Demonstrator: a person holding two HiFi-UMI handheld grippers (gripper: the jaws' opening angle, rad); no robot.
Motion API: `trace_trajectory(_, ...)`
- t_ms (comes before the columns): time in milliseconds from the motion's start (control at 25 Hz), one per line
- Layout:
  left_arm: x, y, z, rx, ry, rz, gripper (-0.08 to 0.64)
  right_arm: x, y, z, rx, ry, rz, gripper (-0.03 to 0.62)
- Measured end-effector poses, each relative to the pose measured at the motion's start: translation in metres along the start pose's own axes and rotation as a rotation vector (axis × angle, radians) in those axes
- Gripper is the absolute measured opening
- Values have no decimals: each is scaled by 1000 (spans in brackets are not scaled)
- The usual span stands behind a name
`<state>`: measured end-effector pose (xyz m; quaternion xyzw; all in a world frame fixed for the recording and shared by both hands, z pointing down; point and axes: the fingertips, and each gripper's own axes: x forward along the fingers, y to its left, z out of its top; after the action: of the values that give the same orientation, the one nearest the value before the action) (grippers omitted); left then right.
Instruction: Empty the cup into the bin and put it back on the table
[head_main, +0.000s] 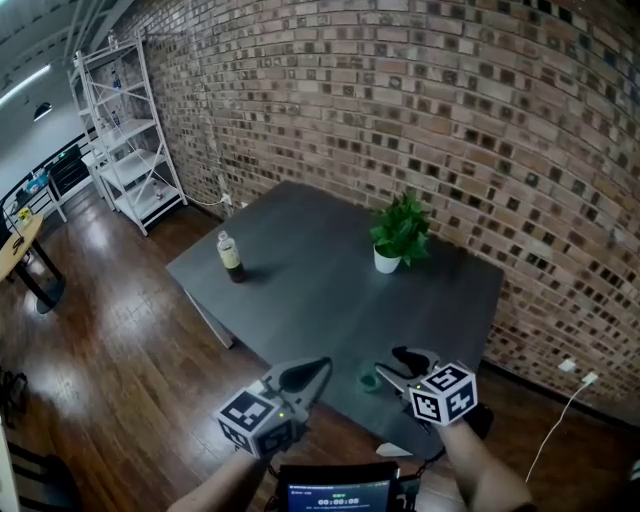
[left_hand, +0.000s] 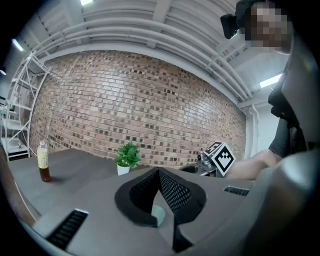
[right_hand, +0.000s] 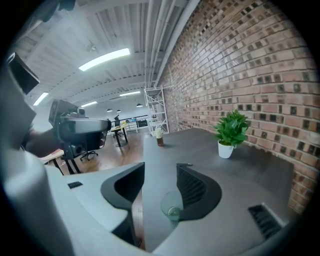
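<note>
The clear cup (head_main: 369, 380) stands upright by the near edge of the dark table (head_main: 320, 300). It sits between the parted jaws of the right tool (right_hand: 161, 170), unpressed. The left tool (left_hand: 159, 171), just left, is closed on nothing.

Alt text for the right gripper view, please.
The right gripper holds its jaws apart over the near edge of a dark table, with a small clear cup showing between them. Farther off, a potted plant stands by the brick wall and a bottle at the far end.
</note>
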<state>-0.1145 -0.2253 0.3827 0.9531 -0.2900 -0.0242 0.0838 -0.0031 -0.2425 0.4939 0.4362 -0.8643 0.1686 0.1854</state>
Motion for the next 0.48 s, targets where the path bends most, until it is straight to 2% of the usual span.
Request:
trace_trajectory(40,1,1,-2,-3,5,0,-9,4,-2,-4,4,12,-4,221)
trace_trajectory(480,0,7,-15,-15,34,6,-9,37,-15,-29,13,47,-60,222)
